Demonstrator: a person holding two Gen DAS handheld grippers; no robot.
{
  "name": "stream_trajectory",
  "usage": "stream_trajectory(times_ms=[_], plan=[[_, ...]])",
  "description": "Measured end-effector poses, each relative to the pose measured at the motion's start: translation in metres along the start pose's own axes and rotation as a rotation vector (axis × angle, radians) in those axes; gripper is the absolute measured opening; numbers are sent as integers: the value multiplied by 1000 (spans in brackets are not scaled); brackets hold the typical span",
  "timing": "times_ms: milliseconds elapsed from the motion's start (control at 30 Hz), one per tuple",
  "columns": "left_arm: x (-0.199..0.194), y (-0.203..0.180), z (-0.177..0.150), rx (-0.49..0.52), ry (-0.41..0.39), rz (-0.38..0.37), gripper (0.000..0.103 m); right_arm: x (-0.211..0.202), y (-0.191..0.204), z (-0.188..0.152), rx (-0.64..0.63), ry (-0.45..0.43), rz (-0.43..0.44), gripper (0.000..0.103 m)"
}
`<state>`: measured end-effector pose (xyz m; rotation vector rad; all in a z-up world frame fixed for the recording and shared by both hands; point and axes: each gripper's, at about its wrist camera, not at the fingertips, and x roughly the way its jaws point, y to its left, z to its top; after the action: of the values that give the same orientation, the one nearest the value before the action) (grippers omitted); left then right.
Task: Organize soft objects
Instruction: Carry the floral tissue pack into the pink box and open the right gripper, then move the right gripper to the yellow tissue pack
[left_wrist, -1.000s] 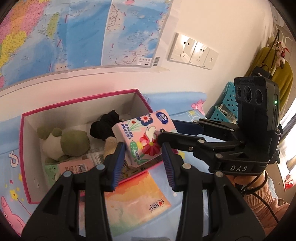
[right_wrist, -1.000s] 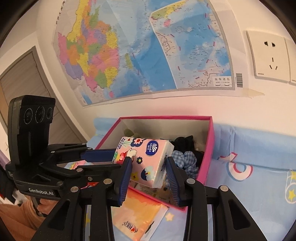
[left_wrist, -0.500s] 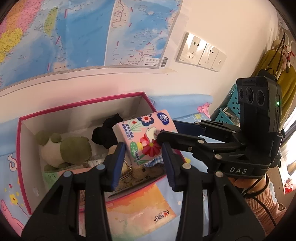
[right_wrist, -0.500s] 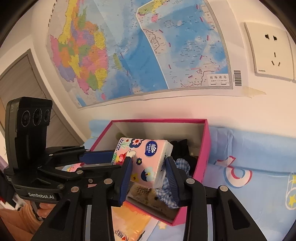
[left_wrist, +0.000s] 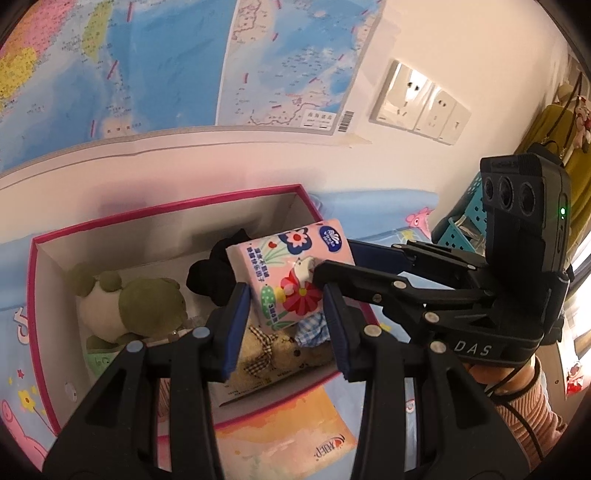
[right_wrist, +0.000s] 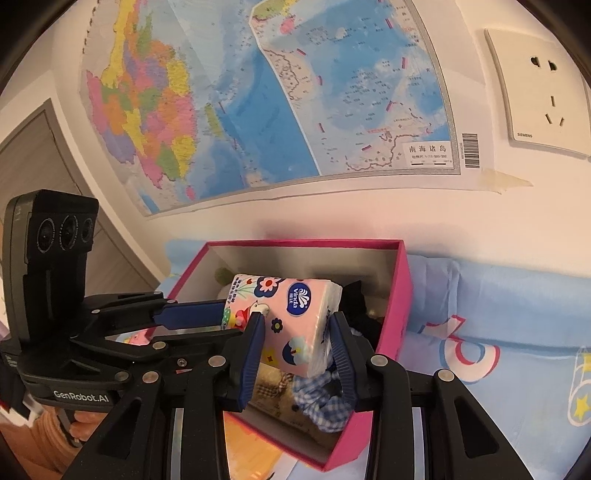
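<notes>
A pink flowered tissue pack (left_wrist: 291, 273) (right_wrist: 291, 314) is held above the open pink box (left_wrist: 35, 280) (right_wrist: 399, 295). My left gripper (left_wrist: 286, 306) and my right gripper (right_wrist: 295, 332) are both shut on the pack, one at each end. In the box lie a green and white plush frog (left_wrist: 136, 302), a black soft item (left_wrist: 210, 277), a brown teddy bear with a checked bow (left_wrist: 273, 350) (right_wrist: 273, 384) and a blue checked cloth (left_wrist: 310, 330) (right_wrist: 317, 402).
An orange tissue packet (left_wrist: 284, 435) lies on the blue cartoon sheet (right_wrist: 498, 332) in front of the box. The wall with a map (right_wrist: 277, 92) and sockets (left_wrist: 421, 107) is close behind. A teal basket (left_wrist: 461, 229) stands at the right.
Both grippers carried the tissue pack forward, over the box's inside. The teddy bear and checked cloth came into view beneath it.
</notes>
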<state>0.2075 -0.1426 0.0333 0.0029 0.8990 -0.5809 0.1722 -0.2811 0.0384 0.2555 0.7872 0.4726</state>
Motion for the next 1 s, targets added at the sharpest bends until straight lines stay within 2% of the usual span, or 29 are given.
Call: stream_trajectory(times_ms=[233, 433, 533, 667, 800, 1000], plan=[[15, 7, 2, -31, 22, 41, 43, 17, -3, 4, 2, 4, -78, 38], [2, 11, -11, -19, -10, 76, 45, 13, 0, -3, 1, -7, -89, 41], [-8, 10, -19, -10, -30, 68, 46, 7, 5, -9, -20, -11, -99, 42], [-27, 2, -36, 31, -67, 68, 47, -5, 12, -18, -35, -14, -82, 44], [-55, -7, -62, 83, -118, 69, 61, -25, 26, -34, -58, -17, -35, 51], [-81, -13, -105, 123, -127, 41, 61, -61, 59, -76, -119, -5, 94, 59]])
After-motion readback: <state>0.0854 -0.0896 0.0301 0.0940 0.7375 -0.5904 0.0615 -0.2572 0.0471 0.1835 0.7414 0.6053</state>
